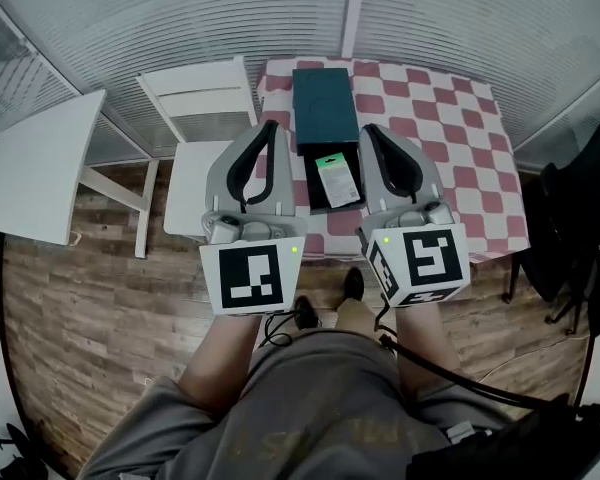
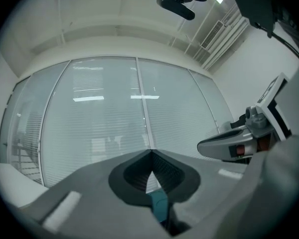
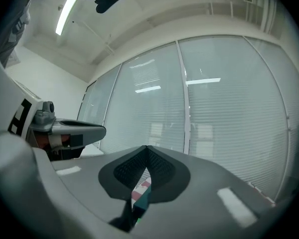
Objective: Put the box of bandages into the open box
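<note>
While the box of bandages [image 1: 338,180] lies inside the open box [image 1: 325,108] on the desk [image 1: 450,148] (the one with the red and white checked cloth), the left hand-held gripper [image 1: 270,126] and the right hand-held gripper [image 1: 368,128] hang above the desk's near edge. Both have their jaws pressed together, with nothing between them. A white chair [image 1: 205,98] stands just left of the desk.

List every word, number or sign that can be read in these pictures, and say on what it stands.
None can be read.
Box of bandages: green and dark print, too small to read.
Left marker cube and right marker cube: black-and-white square patterns, no letters.
Shirt: faint print, too blurred to read.
</note>
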Demonstrator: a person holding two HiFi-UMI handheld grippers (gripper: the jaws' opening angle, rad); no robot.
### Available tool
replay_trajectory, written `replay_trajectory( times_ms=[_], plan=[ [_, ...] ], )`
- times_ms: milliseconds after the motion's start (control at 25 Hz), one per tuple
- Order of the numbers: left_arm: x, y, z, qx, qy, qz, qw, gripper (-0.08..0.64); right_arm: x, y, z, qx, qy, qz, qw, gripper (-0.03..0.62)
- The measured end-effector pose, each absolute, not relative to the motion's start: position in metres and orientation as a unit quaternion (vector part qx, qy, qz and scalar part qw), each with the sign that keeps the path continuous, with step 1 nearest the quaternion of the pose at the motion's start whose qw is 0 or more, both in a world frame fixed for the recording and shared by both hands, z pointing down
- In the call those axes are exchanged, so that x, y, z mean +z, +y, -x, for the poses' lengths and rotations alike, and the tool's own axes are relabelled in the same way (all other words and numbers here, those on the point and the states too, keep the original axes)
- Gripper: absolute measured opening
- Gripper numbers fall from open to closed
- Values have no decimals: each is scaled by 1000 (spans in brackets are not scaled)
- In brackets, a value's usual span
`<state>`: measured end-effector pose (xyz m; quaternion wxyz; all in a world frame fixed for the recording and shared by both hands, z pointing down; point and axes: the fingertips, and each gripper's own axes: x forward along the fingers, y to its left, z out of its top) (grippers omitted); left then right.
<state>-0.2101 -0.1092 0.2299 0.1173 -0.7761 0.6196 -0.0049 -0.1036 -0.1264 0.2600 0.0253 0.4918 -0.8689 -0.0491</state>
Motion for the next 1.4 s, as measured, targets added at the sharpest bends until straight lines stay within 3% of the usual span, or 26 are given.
replay_trajectory(
  times_ms=[1400],
  plan=[
    [206,-88,189,13,602,785,145,0,238,-108,99,-80,-864,-496,30,26]
  ],
)
